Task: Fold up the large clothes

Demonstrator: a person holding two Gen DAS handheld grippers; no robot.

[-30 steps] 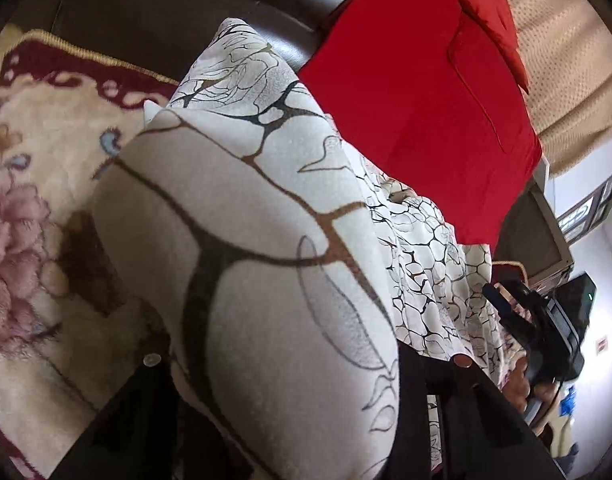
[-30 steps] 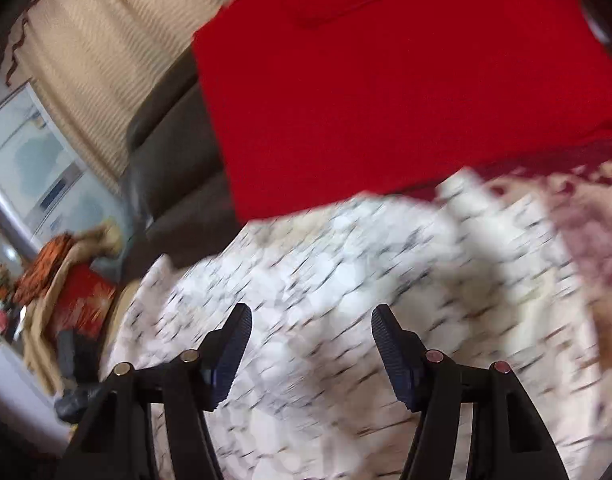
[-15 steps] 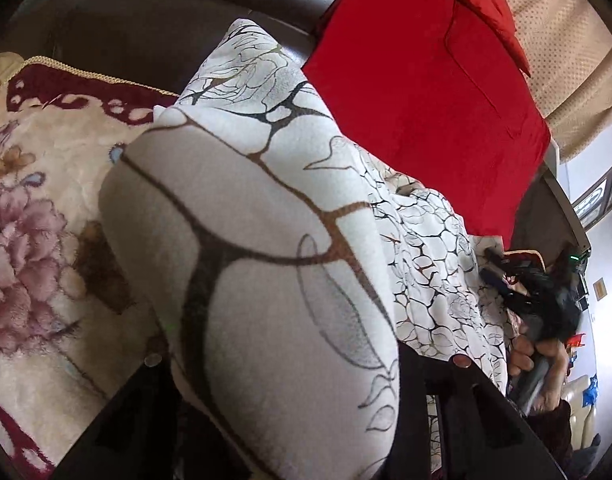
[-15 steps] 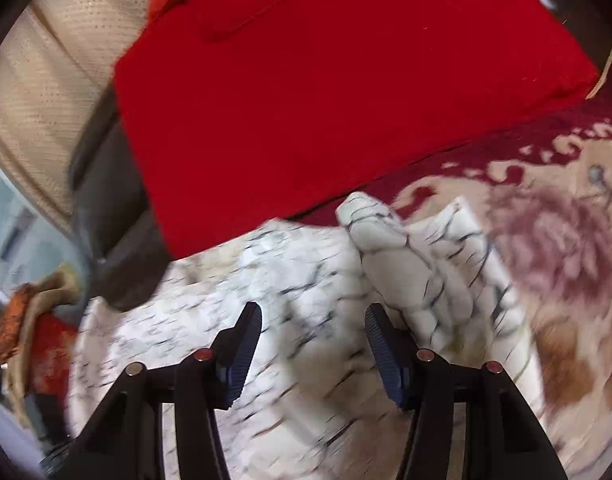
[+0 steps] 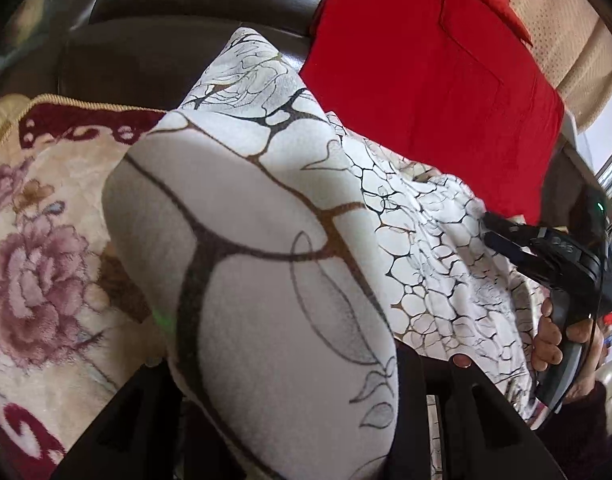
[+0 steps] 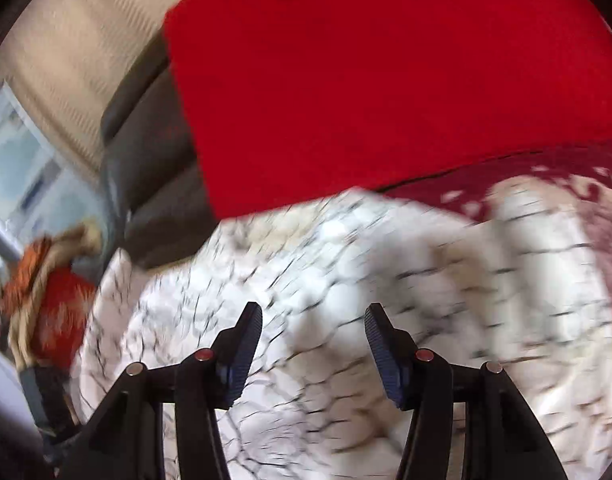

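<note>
Filling the left wrist view, a white garment printed with black and brown cracked veins (image 5: 265,264) bulges up between the fingers of the left gripper (image 5: 289,408), which is clamped on a thick fold of it. That cloth trails right across a cream floral blanket with a maroon border (image 5: 37,248) spread over a dark leather sofa (image 5: 177,36). A red cushion (image 5: 434,80) leans on the sofa back beyond it. At the right edge, the person's right hand (image 5: 554,340) holds the right gripper (image 5: 502,236) by its handle, its tips over the cloth.

From the right wrist, the picture is blurred by motion. The right gripper (image 6: 312,344) has its blue-padded jaws spread apart with nothing between them, hovering above the veined garment (image 6: 346,280), which lies along the blanket's (image 6: 566,188) edge below the red cushion (image 6: 366,80).
</note>
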